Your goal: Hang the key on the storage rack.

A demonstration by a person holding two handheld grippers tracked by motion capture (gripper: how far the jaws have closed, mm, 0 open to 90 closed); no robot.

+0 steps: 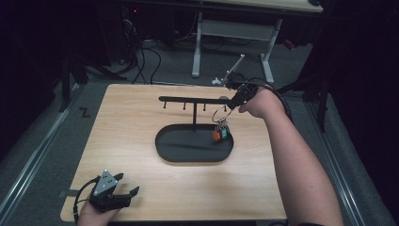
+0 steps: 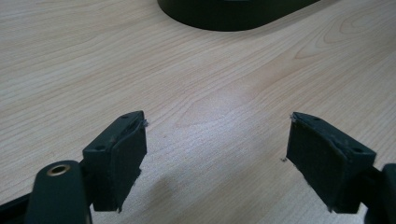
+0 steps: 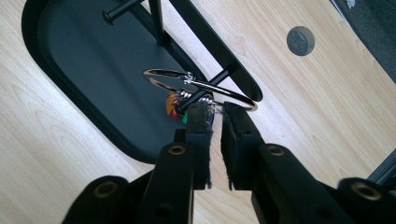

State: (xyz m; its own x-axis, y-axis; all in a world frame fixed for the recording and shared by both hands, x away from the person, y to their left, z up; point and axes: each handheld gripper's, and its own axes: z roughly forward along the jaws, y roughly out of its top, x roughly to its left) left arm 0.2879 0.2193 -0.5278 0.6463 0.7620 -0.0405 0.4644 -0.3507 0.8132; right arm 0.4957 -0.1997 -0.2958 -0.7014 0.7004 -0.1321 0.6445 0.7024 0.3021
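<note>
A black rack [image 1: 193, 99] with a crossbar and several pegs stands on an oval black tray [image 1: 188, 153] at the table's middle. A metal key ring [image 1: 220, 114] with orange, red and green tags [image 1: 220, 134] hangs at the bar's right end. My right gripper [image 1: 231, 106] is shut on the key ring [image 3: 201, 88], jaws pinching its wire in the right gripper view [image 3: 215, 109]. The rightmost peg [image 3: 210, 91] appears to pass through the ring. My left gripper [image 1: 129, 182] rests near the table's front left corner, open [image 2: 217, 121] with nothing between its jaws.
The wooden table [image 1: 122, 136] has a round grey grommet [image 3: 300, 40] behind the rack. Past the far edge stand a white desk frame [image 1: 197, 47] and floor cables [image 1: 146, 61]. The tray's rim [image 2: 233, 18] lies ahead of the left gripper.
</note>
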